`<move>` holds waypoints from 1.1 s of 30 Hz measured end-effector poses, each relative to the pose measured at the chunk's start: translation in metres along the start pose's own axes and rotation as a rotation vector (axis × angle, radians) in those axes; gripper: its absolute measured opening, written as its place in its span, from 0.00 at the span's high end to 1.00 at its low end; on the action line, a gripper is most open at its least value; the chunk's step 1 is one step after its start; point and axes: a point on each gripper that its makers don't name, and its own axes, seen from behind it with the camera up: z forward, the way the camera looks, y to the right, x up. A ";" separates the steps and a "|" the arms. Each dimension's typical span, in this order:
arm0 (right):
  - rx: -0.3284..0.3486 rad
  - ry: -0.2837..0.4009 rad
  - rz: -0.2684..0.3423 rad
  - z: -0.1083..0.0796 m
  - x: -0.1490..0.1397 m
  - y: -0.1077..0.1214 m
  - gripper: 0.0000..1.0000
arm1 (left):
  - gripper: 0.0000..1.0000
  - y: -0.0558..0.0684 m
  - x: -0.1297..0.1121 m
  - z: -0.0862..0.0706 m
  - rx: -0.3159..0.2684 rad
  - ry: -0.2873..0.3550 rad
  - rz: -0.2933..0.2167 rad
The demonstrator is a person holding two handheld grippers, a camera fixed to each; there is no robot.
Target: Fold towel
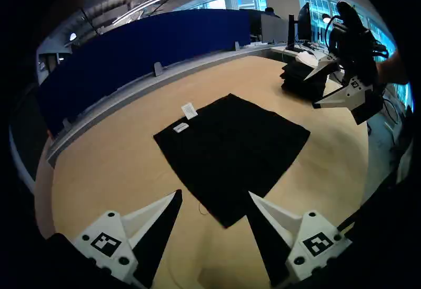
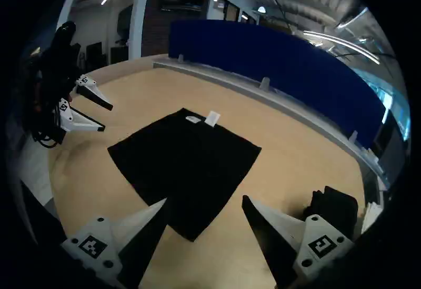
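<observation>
Evidently folding has not begun: the black towel (image 1: 231,141) lies flat on the table (image 1: 105,173). The left gripper (image 1: 214,193) and right gripper (image 2: 204,198) hover wide open and empty. Next, each should pinch a corner.

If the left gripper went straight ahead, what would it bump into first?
The left gripper would probably meet the black towel first, at its near corner on the wooden table, though depth is unclear.
</observation>
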 end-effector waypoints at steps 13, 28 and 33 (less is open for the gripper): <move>0.043 -0.115 -0.029 0.009 -0.037 -0.012 0.00 | 0.17 0.015 -0.028 0.020 -0.055 -0.090 0.011; 0.088 -0.214 -0.019 0.021 -0.075 -0.025 0.00 | 0.17 0.024 -0.060 0.033 -0.082 -0.195 -0.012; 0.091 -0.219 -0.001 0.025 -0.079 -0.025 0.00 | 0.17 0.024 -0.067 0.038 -0.082 -0.217 -0.039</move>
